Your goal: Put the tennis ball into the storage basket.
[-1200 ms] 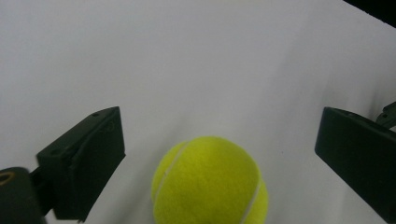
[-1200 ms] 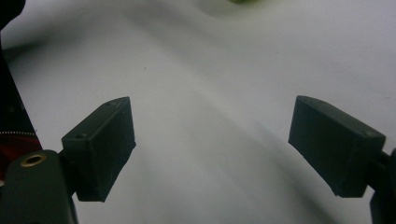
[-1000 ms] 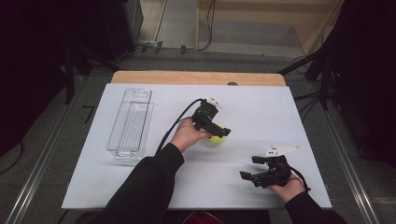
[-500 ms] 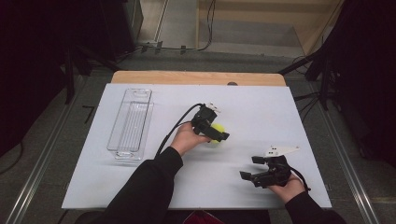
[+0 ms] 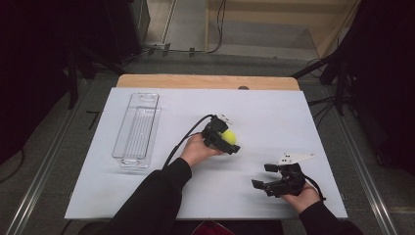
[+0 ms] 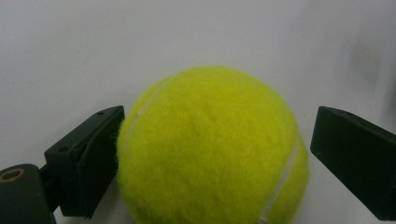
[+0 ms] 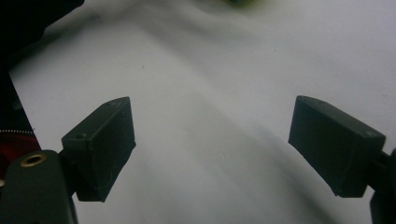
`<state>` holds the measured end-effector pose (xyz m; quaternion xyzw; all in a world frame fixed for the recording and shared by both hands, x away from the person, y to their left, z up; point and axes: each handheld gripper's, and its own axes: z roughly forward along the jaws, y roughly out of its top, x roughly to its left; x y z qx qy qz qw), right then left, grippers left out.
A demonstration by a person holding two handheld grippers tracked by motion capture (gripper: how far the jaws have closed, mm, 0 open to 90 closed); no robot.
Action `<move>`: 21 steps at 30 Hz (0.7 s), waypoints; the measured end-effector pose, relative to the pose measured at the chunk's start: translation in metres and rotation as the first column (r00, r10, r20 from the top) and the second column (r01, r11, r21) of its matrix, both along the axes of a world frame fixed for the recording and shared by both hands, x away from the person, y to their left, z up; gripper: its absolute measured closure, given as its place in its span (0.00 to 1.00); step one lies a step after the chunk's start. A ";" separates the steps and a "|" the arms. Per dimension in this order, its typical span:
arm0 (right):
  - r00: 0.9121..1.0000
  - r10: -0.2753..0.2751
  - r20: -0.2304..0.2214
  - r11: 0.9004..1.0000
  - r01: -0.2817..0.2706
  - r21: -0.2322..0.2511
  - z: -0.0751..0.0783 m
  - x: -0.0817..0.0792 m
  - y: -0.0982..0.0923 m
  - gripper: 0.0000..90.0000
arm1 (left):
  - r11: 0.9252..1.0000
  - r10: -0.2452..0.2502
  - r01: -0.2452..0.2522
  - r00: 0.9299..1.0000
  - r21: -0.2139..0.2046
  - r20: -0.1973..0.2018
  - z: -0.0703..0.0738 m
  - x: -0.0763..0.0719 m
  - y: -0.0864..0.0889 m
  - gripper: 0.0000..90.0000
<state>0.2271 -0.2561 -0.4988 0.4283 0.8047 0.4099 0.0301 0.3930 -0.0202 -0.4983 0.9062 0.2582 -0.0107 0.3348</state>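
- The right tongs [image 5: 268, 177] are resting at about five o'clock on the table [image 5: 313, 142], nearest the person, with the jaws standing wide and nothing between them; in the right gripper view they are looking out over bare white surface.
- The left tongs [image 5: 230, 143] are sitting around the tennis ball [image 5: 230, 136] near the table's centre. In the left gripper view the ball [image 6: 210, 149] is lying between the jaws: one jaw is brushing the felt, the other is standing just clear, so the tongs are spread wide and not yet gripping.
- Judging the work: the reach for the ball is looking finished, while the squeeze, the lift and any carrying are all waiting to be done.
- A clear plastic tray [image 5: 138, 128] is lying empty at about ten o'clock, well apart from the ball; it may be serving as the destination, though that is a guess.
- The white sheet is covering a wooden top, whose edge is showing at twelve o'clock.
- Beyond that, a grey floor with cables and dark stands is surrounding the table.
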 end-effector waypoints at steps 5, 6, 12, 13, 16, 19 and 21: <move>1.000 0.001 -0.001 1.000 -0.001 -0.003 0.000 0.000 0.000 0.14 | 0.999 -0.007 0.005 0.999 0.038 0.053 -0.001 -0.002 0.003 0.26; 1.000 0.001 -0.001 1.000 -0.001 -0.003 0.000 0.000 0.000 0.14 | 0.999 -0.007 0.005 0.999 0.038 0.053 -0.001 -0.002 0.003 0.28; 1.000 0.000 0.006 1.000 0.000 -0.004 0.001 0.000 0.000 0.14 | 0.999 -0.012 0.010 0.999 0.030 0.053 -0.001 -0.002 0.003 0.29; 1.000 0.000 0.006 1.000 0.000 -0.004 0.001 0.000 0.001 0.14 | 0.999 -0.012 0.010 0.999 0.030 0.053 -0.001 -0.002 0.003 0.29; 1.000 0.000 0.006 1.000 0.000 -0.004 0.000 0.000 0.001 0.14 | 0.999 -0.013 0.011 0.998 0.032 0.055 -0.001 -0.002 0.003 0.30; 1.000 0.002 0.002 1.000 -0.002 -0.003 0.000 0.000 0.001 0.14 | 0.999 -0.005 0.003 0.999 0.034 0.054 -0.001 -0.003 0.003 0.30; 1.000 0.002 0.002 1.000 -0.002 -0.003 0.000 0.000 0.001 0.14 | 0.999 -0.007 0.005 0.999 0.033 0.044 0.000 -0.002 0.004 0.30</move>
